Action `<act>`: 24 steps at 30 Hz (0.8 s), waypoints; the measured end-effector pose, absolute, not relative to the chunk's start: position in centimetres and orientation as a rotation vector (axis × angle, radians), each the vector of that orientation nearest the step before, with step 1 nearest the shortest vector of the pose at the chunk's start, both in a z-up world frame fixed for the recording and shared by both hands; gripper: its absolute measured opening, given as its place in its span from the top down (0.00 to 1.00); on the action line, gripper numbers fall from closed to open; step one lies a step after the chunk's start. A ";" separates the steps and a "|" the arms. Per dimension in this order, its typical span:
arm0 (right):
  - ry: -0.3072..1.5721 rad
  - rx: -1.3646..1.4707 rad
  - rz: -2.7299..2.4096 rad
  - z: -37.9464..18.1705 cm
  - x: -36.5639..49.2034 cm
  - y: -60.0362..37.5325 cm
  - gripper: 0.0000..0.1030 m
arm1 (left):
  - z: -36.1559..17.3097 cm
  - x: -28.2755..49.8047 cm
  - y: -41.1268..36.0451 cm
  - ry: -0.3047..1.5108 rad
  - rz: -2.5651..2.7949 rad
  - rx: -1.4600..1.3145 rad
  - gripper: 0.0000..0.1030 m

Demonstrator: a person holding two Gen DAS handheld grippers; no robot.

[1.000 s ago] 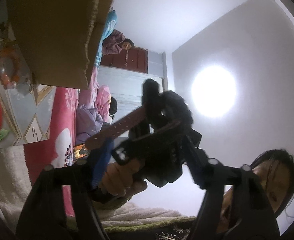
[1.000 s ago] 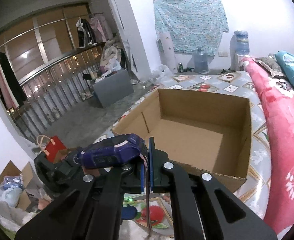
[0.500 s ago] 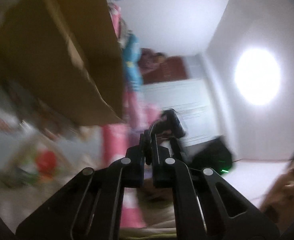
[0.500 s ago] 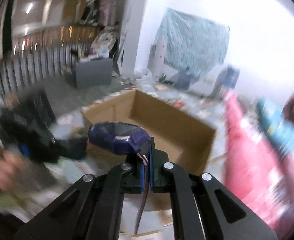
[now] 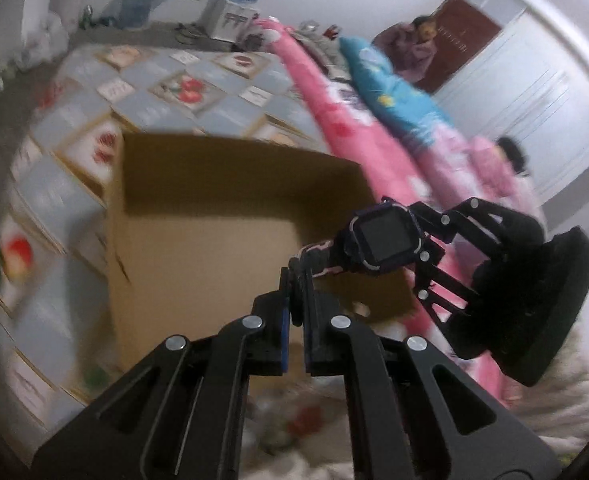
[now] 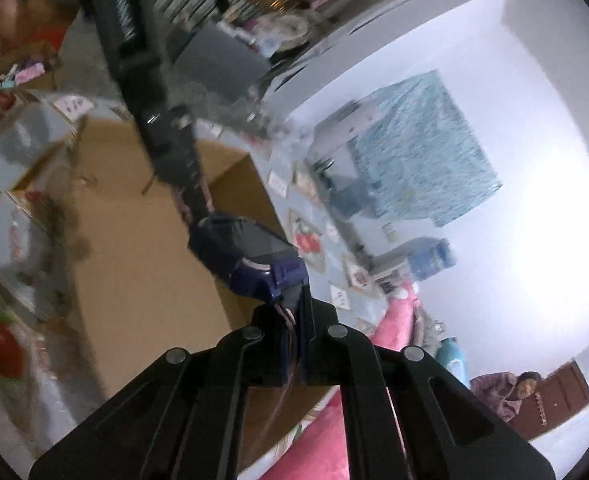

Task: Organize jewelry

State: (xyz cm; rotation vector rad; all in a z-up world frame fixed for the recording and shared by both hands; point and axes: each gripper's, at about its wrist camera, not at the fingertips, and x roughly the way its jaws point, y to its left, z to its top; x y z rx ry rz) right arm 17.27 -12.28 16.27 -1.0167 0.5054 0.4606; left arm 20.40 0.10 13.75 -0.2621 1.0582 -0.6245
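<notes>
A purple smartwatch (image 5: 386,240) with a dark square screen hangs between my two grippers above an open, empty-looking cardboard box (image 5: 214,232). My left gripper (image 5: 296,280) is shut on the end of its pink-lined strap. In the left wrist view my right gripper (image 5: 424,236) clamps the strap on the far side of the watch body. The right wrist view shows the watch (image 6: 250,256) just past my right gripper (image 6: 292,304), which is shut on the strap, and the box (image 6: 134,280) lies below. The left gripper (image 6: 154,100) is a dark blur at the top.
The box rests on a blue floor mat (image 5: 166,92) printed with fruit. A pink blanket (image 5: 354,140) and a blue pillow (image 5: 386,88) run along the right. A person (image 6: 510,392) sits by a brown door. A small carton of items (image 6: 18,76) stands beyond the box.
My left gripper has shut on the watch strap and swung up, now looking down into the box. My right gripper has rolled and shifted, still holding the watch.
</notes>
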 end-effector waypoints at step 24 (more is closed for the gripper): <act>1.000 -0.888 0.640 10.5 26.6 -11.2 0.74 | 10.5 28.8 -1.5 1.053 -0.383 -0.004 0.80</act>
